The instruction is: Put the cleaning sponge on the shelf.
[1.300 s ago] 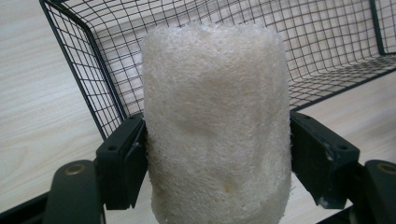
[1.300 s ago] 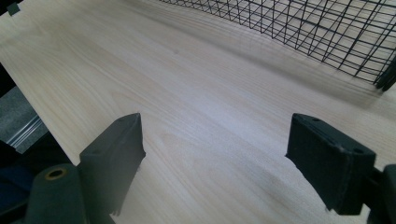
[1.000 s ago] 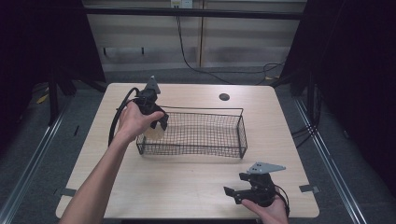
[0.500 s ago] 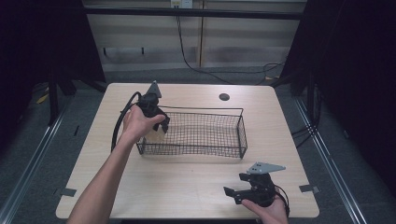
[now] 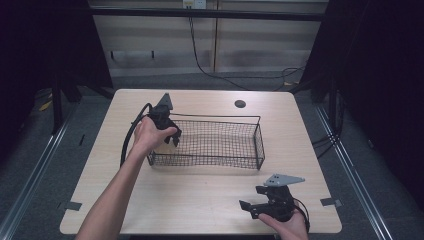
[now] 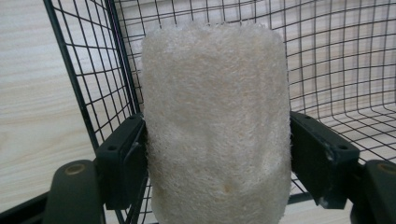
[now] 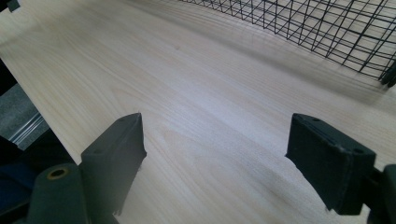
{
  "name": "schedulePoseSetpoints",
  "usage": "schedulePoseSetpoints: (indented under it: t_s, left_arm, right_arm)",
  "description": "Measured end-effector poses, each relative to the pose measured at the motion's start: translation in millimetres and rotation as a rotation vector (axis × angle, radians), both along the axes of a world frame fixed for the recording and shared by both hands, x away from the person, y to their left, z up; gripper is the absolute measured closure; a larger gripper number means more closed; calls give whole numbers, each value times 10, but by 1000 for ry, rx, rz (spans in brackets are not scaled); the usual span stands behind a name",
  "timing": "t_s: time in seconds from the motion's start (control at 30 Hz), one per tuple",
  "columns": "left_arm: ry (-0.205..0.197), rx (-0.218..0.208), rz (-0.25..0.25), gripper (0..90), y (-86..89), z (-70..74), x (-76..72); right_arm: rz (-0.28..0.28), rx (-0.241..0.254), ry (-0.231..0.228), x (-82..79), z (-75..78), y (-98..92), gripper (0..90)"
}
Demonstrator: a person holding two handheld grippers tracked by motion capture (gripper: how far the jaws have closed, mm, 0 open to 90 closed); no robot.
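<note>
Jaws of our left gripper clamp a pale fibrous loofah at the left end of the wire basket; our right gripper rests wide apart, holding nothing, over the table. We judge placing is underway: next, lower and release inside.

A pale wood-grain worktop stands on a grey floor. Near its far edge sits a small dark round cable port. Behind the worktop, a black cable hangs down a light panelled wall and trails across the floor. Metal rails run along both sides of the worktop. Small grey tabs lie at its near corners.
</note>
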State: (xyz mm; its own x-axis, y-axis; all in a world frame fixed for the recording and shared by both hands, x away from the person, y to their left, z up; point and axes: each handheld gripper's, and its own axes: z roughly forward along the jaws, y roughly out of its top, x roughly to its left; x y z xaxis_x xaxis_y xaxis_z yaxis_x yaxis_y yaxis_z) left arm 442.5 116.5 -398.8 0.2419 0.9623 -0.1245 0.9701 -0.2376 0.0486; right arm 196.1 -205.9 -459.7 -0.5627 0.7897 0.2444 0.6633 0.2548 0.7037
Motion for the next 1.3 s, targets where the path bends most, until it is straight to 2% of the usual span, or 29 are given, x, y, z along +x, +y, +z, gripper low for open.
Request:
schedulePoseSetpoints:
  t_s: [0.13,0.2,0.27,0.37,0.43,0.5,0.53,0.73,0.8,0.97,1.07,1.23,1.3]
  left_arm:
    - [-12,16,-12,262,-49,-19,-27]
    - [-4,23,-15,262,-51,-21,-26]
    - [-5,43,-6,262,-52,-44,-17]
    - [-1,49,7,261,-39,-90,0]
    - [8,41,8,261,-24,-130,7]
    - [1,42,18,261,-27,-152,3]
    - [14,34,18,261,-19,-176,11]
    - [26,42,7,260,-34,-224,6]
    - [24,27,12,260,-50,-234,0]
    - [26,49,18,259,-66,-302,8]
    - [52,38,33,259,-44,-339,22]
    - [45,39,49,258,-29,-358,25]
    - [59,39,42,258,-39,-369,21]
  right_arm:
    - [2,4,7,1,-2,5,187]
    - [1,3,8,3,-3,7,187]
    - [1,3,8,2,-2,10,187]
    - [2,3,5,-1,-1,4,187]
    - [2,2,5,2,-2,4,187]
    - [2,2,5,2,-3,4,187]
    - [2,1,9,3,-3,8,187]
    - [5,0,11,1,-5,11,187]
    - [5,1,11,1,-5,12,187]
    - [0,2,14,-3,-2,12,187]
    - [2,2,13,-2,-5,12,187]
    - [8,0,19,-5,-7,27,187]
    - [13,-1,19,-4,-10,30,187]
